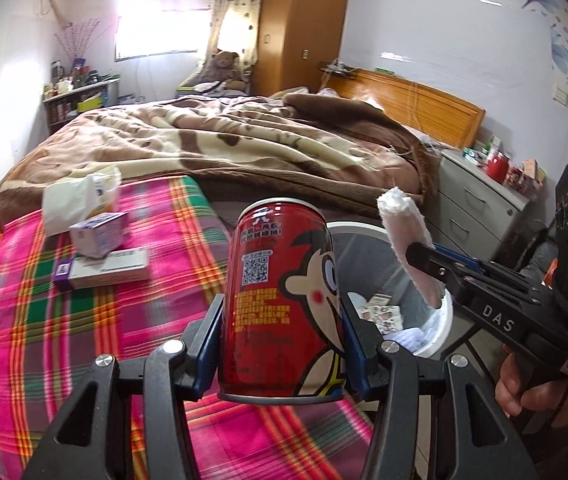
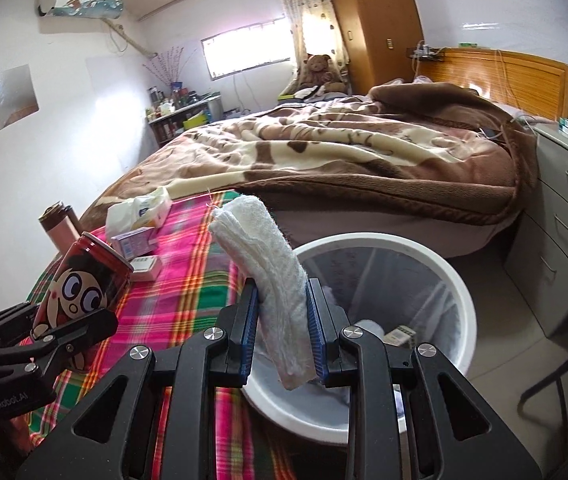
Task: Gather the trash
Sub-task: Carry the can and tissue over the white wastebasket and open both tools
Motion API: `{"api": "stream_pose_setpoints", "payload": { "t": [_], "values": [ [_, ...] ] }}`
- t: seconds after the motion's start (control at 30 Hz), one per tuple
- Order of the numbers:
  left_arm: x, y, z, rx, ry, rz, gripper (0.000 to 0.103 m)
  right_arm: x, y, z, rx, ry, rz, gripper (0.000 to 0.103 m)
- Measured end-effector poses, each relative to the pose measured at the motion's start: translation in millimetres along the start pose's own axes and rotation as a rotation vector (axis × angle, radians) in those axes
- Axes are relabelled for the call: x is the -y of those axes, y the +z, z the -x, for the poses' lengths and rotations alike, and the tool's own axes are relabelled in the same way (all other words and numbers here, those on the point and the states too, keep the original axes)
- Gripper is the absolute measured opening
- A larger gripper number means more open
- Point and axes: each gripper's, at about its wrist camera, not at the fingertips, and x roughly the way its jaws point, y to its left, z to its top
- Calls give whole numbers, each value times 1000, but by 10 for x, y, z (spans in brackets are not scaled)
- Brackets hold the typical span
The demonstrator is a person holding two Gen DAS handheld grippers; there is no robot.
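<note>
From the left wrist view, the left gripper (image 1: 282,344) clamps an upright red can (image 1: 282,304) (cartoon face printed on it) over the plaid cloth (image 1: 84,320), with the white bin (image 1: 442,320) just right.

From the right wrist view, the right gripper (image 2: 282,320) pinches a folded white cloth pad (image 2: 272,276) at the bin's near-left rim (image 2: 464,312).
</note>
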Motion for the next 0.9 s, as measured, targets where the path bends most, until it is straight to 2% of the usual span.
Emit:
{"api": "stream_pose_setpoints", "payload": {
  "t": [0.23,0.53,0.9],
  "values": [
    [202,77,-203,-21,-41,-19,54,212,18,-21,-1,-57,-33,25],
    [418,110,-520,-69,-66,-42,54,452,2,-183,-49,-123,-71,25],
    [634,127,-726,-111,-81,-69,54,629,-56,-295,-96,-140,-94,27]
  ]
}}
